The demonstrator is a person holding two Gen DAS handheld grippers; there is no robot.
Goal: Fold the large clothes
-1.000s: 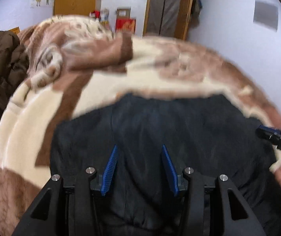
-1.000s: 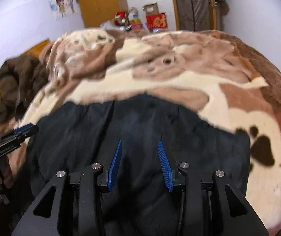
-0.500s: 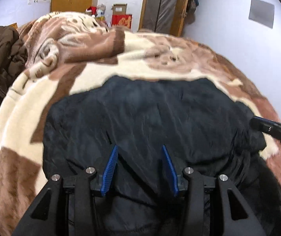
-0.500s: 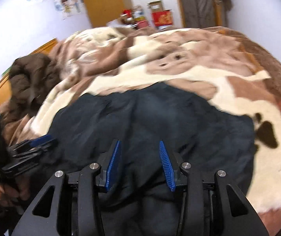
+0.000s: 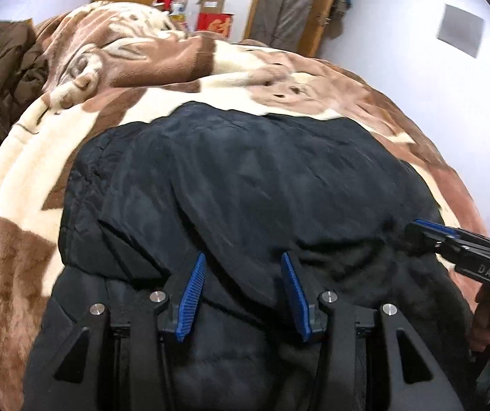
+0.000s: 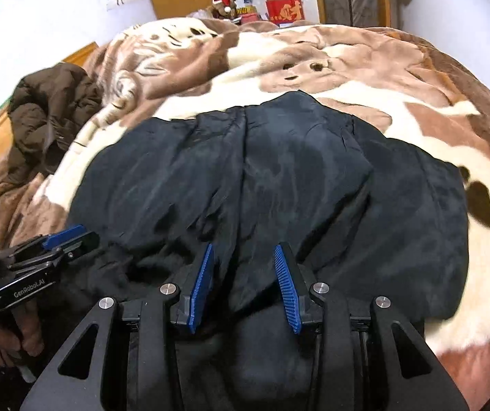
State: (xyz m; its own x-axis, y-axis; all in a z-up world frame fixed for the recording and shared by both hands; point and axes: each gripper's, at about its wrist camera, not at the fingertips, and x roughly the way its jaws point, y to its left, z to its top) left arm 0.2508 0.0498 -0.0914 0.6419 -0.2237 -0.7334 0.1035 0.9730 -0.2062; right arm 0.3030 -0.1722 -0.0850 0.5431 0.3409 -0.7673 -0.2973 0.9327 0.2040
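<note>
A large black jacket (image 5: 262,185) lies spread on the brown and cream blanket (image 5: 22,157), folded partly over itself; it also shows in the right wrist view (image 6: 279,171). My left gripper (image 5: 243,260) is open and empty above the jacket's near edge. My right gripper (image 6: 243,250) is open and empty above the same near part. The right gripper also shows at the right of the left wrist view (image 5: 426,229). The left gripper also shows at the left of the right wrist view (image 6: 70,236).
A brown coat (image 6: 49,109) lies heaped at the bed's left side. The blanket (image 6: 416,85) covers the whole bed. Boxes (image 6: 284,7) and a wooden door (image 5: 293,3) stand at the far wall.
Both grippers have drawn back toward the near edge of the jacket and stayed open. The jacket now lies fuller in view.
</note>
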